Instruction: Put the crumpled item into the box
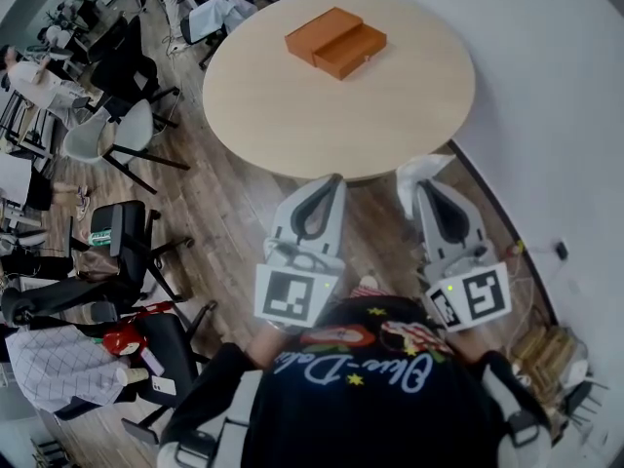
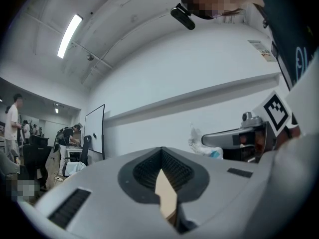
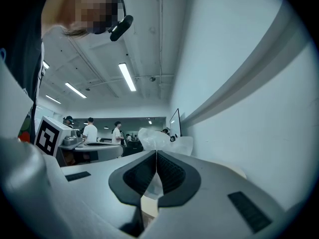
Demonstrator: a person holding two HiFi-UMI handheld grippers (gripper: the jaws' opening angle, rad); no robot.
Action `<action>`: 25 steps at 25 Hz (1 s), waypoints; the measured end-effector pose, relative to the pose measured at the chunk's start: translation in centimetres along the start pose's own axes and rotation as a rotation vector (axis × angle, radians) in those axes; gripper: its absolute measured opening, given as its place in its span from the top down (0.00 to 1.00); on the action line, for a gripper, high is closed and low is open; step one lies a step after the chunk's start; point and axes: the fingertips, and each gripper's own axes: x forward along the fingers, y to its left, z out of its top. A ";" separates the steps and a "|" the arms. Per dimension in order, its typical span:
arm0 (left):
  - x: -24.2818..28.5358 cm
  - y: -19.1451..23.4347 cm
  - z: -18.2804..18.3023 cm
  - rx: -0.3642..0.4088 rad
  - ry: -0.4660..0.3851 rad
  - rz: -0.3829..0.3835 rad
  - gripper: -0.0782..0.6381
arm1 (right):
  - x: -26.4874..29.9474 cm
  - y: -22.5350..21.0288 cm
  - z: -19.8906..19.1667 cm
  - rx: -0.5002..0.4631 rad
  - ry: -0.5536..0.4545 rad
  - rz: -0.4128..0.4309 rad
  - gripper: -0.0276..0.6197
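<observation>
You face a round table [image 1: 390, 110] with a pale wood top. An orange box [image 1: 335, 42] lies flat on its far half, in two stepped parts, well in from the rim. The table stands on a wood-plank floor [image 1: 229, 217], where office chairs [image 1: 115, 136] stand to your left.

Orange box [image 1: 336, 42], white crumpled item [image 1: 421, 172], tan table [image 1: 292, 110]

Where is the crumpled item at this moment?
In the head view the crumpled item sticks out of the right gripper, pinched between its jaws, at the near edge of the round table, well short of the orange box.
</observation>
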 end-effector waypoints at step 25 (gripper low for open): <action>1.6 -2.2 -0.9 0.013 0.035 -0.006 0.90 | -1.5 -3.1 -0.7 0.048 -0.010 -0.040 0.95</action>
